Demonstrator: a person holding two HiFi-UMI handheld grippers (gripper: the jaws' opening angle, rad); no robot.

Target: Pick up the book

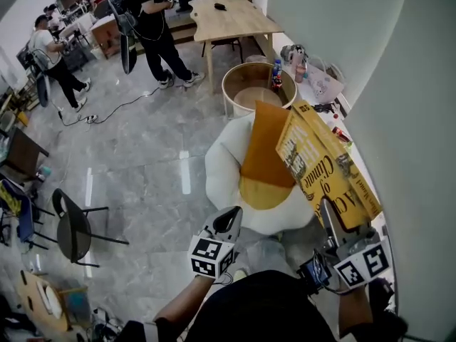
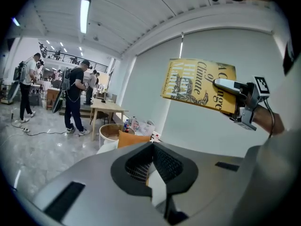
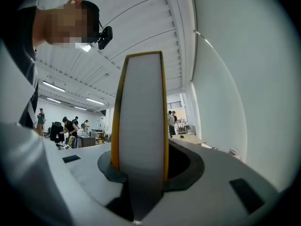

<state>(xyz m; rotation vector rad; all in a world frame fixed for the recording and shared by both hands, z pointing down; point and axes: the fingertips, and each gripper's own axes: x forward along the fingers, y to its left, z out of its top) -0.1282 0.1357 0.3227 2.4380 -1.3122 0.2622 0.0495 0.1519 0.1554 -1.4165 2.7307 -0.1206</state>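
Note:
A yellow book point(image 1: 320, 169) is held up off the ground, with my right gripper point(image 1: 331, 216) shut on its lower edge. In the right gripper view the book point(image 3: 141, 126) stands edge-on between the jaws, white pages flanked by yellow covers. The left gripper view shows its cover point(image 2: 200, 84) in the air in front of a white wall, with the right gripper point(image 2: 230, 86) clamped on it. My left gripper point(image 1: 229, 219) hangs lower left of the book, apart from it. Its jaws point(image 2: 153, 147) meet with nothing between them.
A white beanbag seat point(image 1: 221, 162) with an orange cushion point(image 1: 263, 155) lies below the book. Behind it stand a round wooden tub point(image 1: 249, 84) and a wooden table point(image 1: 228, 20). A black chair point(image 1: 75, 230) stands at left. People stand at the back. A white wall point(image 1: 413, 120) runs along the right.

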